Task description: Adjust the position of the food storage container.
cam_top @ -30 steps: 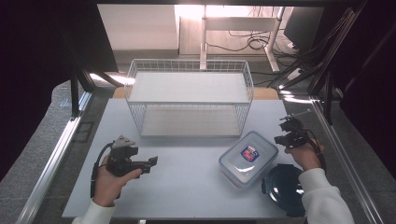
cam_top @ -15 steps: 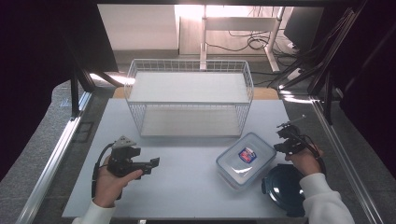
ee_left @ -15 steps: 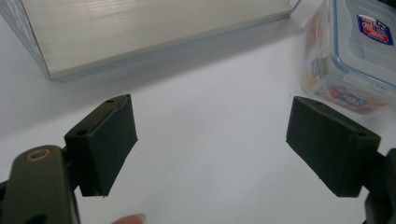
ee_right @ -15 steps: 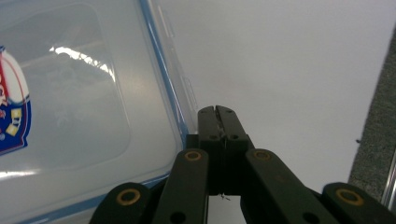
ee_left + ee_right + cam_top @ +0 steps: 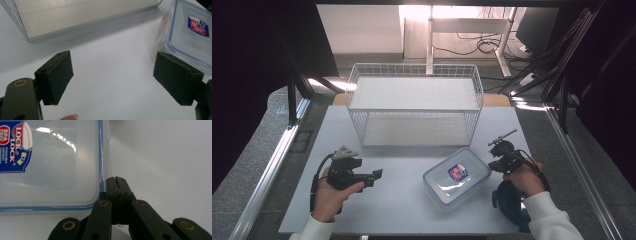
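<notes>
- the left gripper (image 5: 377, 175) hovers low over the white table (image 5: 402, 210), its fingers (image 5: 56, 77) spread wide with nothing between them.
- the wire basket (image 5: 414, 105) stands behind, at the table's far middle.
- the clear lidded food container (image 5: 456, 176) lies right of centre.
- the right gripper (image 5: 497, 150) sits just beside the container's corner, fingers (image 5: 116, 186) pressed together, gripping nothing.

left claw (image 5: 112, 80) jaws wide apart, right claw (image 5: 116, 185) jaws pressed together
</notes>
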Action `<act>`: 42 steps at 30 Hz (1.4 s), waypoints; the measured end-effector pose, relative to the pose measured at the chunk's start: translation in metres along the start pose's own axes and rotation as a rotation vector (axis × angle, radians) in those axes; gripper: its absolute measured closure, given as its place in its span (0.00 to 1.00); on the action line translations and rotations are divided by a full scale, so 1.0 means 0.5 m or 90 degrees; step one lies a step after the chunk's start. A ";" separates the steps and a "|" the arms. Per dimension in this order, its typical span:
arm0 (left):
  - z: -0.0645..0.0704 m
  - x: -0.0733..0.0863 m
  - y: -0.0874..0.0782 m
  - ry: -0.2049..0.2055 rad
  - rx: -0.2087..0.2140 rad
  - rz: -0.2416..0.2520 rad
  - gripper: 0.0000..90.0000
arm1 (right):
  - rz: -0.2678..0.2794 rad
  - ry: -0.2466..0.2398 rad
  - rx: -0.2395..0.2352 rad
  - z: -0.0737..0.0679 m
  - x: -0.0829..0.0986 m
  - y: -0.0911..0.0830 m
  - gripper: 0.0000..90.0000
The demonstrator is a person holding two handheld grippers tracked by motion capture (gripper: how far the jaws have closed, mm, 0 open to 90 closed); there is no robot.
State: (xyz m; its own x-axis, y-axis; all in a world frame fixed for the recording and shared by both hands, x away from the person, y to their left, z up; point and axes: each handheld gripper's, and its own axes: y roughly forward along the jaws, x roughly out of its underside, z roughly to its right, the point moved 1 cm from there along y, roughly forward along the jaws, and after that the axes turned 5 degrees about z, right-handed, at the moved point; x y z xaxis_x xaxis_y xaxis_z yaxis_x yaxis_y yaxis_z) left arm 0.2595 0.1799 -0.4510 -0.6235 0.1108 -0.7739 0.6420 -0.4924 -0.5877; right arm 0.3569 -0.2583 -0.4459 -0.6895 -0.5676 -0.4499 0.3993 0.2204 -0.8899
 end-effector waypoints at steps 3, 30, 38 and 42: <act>0.001 0.000 0.000 0.001 -0.001 0.000 0.18 | -0.001 -0.008 -0.004 -0.012 -0.001 -0.002 0.99; 0.003 0.004 0.008 0.003 0.002 -0.010 0.18 | 0.025 -0.065 -0.083 -0.155 -0.009 -0.008 0.99; 0.003 0.005 0.010 0.004 0.002 -0.013 0.18 | 0.037 -0.080 -0.127 -0.196 -0.020 0.000 0.99; 0.004 0.005 0.009 0.004 0.002 -0.011 0.18 | 0.043 -0.092 -0.144 -0.216 -0.026 0.004 0.99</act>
State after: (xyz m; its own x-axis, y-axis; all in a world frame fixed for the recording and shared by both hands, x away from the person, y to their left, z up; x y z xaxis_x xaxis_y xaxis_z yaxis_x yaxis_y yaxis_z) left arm 0.2601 0.1765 -0.4551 -0.6319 0.1248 -0.7650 0.6293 -0.4936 -0.6003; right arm 0.3011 -0.1648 -0.4498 -0.5665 -0.6488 -0.5081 0.2856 0.4239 -0.8595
